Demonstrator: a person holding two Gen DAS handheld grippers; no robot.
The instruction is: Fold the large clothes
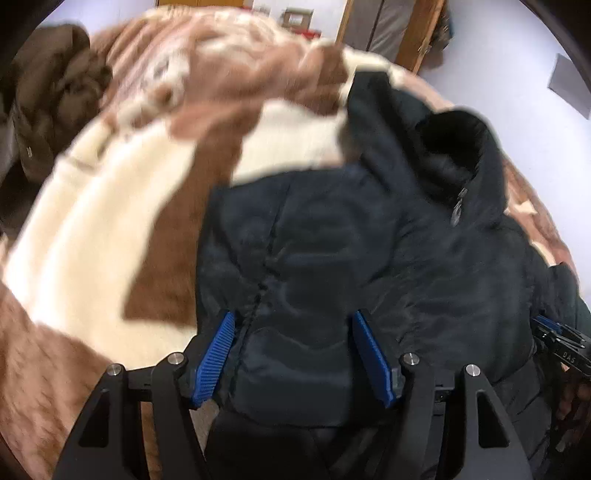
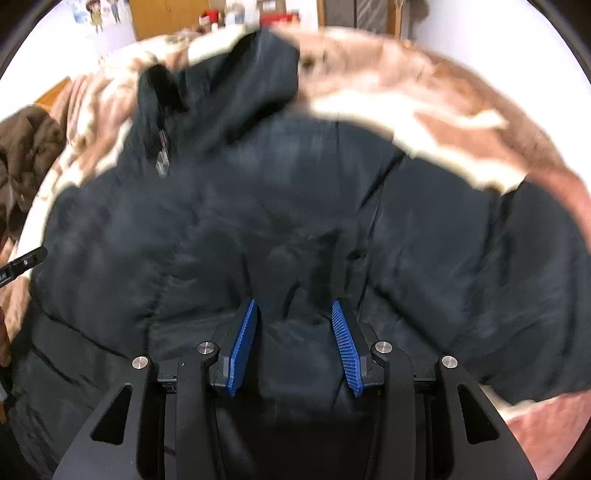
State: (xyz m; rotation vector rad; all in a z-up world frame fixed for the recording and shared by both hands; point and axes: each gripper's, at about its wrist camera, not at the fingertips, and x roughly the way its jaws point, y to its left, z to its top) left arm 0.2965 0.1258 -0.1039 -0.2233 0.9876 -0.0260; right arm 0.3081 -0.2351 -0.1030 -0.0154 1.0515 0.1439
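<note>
A large black puffer jacket (image 1: 388,240) lies on a bed covered with a brown and cream fleece blanket (image 1: 92,229). Its collar and zipper pull (image 1: 458,206) point to the far right. My left gripper (image 1: 293,321) is open, its blue pads on either side of a bulge of jacket fabric near the left edge. In the right wrist view the jacket (image 2: 184,229) fills the frame, with a sleeve (image 2: 480,266) out to the right. My right gripper (image 2: 293,310) is open with jacket fabric between its blue pads. The right gripper also shows at the left wrist view's edge (image 1: 557,339).
A brown coat (image 1: 44,110) lies heaped at the far left of the bed, also in the right wrist view (image 2: 26,147). Wooden furniture and doors (image 1: 417,33) stand behind the bed against a white wall. The blanket (image 2: 461,110) extends right of the jacket.
</note>
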